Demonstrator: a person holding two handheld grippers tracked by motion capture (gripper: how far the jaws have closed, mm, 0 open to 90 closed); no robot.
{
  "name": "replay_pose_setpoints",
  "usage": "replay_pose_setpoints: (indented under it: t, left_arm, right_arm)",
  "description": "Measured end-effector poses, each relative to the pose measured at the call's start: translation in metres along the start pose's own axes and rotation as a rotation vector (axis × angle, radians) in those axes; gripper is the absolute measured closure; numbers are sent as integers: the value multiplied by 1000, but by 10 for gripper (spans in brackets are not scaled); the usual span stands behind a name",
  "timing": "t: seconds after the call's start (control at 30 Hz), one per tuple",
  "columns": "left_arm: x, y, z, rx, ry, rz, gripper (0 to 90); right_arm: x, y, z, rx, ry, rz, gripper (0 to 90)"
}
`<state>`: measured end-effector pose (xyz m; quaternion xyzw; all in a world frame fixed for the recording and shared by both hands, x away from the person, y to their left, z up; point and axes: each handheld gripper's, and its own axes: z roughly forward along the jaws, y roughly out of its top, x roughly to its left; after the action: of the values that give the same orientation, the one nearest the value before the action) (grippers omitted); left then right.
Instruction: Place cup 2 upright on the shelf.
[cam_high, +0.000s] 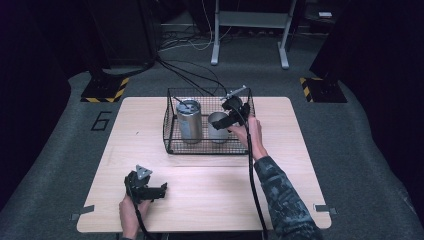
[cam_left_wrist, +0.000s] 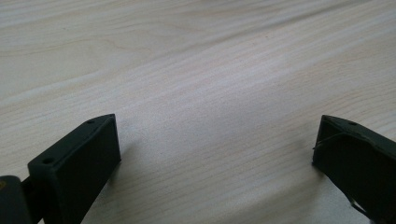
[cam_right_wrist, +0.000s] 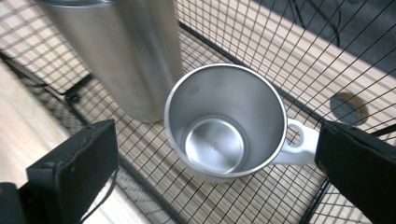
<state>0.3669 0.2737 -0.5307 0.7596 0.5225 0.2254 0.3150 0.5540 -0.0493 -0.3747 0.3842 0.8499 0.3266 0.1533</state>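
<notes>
Steel mug (cam_right_wrist: 227, 125) sits upright between right gripper's (cam_right_wrist: 217, 172) spread jaws.

An empty steel mug (cam_right_wrist: 226, 123) with a white handle stands upright in the wire basket (cam_right_wrist: 289, 60), between the right gripper's (cam_right_wrist: 217, 154) spread jaws.

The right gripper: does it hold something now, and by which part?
Nothing is held. The right gripper is open, jaws either side of the steel mug with white handle in the black wire basket.

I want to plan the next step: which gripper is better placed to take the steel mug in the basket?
Right: the right gripper hangs open over the mug in the wire basket. The left gripper rests far away.
</notes>
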Motion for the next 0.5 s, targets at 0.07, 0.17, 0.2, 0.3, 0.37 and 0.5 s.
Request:
replay_pose_setpoints:
  t: [0.07,0.17,0.2,0.3,0.37,0.5]
  left_arm:
    - [0,0,1,-10,2,-3,4]
    - [0,0,1,-10,1,-3,4]
    - [-1,0,1,-10,0,-8,4]
    - [0,0,1,-9,2,-3,4]
    - [0,0,1,-9,2,-4,4]
    - [-1,0,1,-17,3,-13,4]
  right_arm:
    - [6,-5,-13,-26,5,-30,0]
    - [13,-10,-26,-52,12,-59,0]
    - [16,-13,-31,-68,14,-63,0]
    - [24,-23,-46,-93,29,-84,0]
    - [27,-32,-55,-113,37,-113,0]
    - [34,-49,-70,-139,40,-126,0]
